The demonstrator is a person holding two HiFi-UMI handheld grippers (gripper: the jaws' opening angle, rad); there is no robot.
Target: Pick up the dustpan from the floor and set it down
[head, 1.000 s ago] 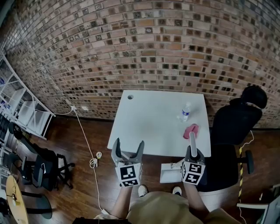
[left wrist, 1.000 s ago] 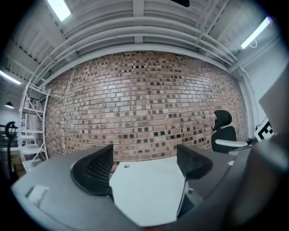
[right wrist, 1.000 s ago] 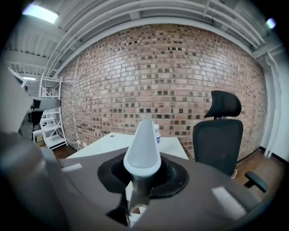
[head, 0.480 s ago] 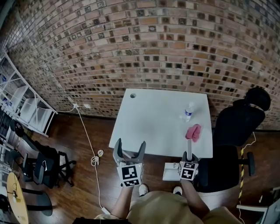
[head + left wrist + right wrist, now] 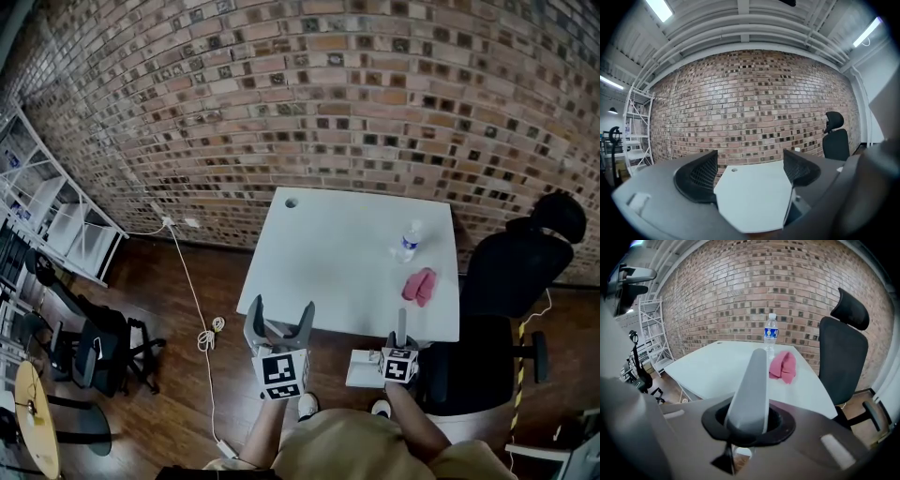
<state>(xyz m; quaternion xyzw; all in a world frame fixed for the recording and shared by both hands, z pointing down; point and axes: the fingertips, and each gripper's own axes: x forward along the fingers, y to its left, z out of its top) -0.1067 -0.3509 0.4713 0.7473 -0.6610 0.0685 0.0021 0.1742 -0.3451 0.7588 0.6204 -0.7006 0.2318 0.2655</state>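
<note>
The dustpan has a white pan (image 5: 364, 368) low by the table's front edge and a grey handle (image 5: 401, 324) that stands upright. My right gripper (image 5: 401, 343) is shut on that handle. In the right gripper view the handle (image 5: 751, 380) rises from between the dark jaws of the right gripper (image 5: 749, 422). Whether the pan rests on the wooden floor I cannot tell. My left gripper (image 5: 278, 315) is held level to the left of it, open and empty. In the left gripper view the left gripper (image 5: 747, 171) frames the white table (image 5: 750, 197).
On the white table (image 5: 328, 262) stand a water bottle (image 5: 407, 242) and a pink cloth (image 5: 418, 286). A black office chair (image 5: 506, 281) is at the table's right. A white cable (image 5: 192, 291) runs over the floor at left, near a rack (image 5: 56, 225) and dark chairs (image 5: 98, 347).
My right gripper has sunk with the dustpan handle still in it, so the pan sits lower. The left gripper has stayed where it was.
</note>
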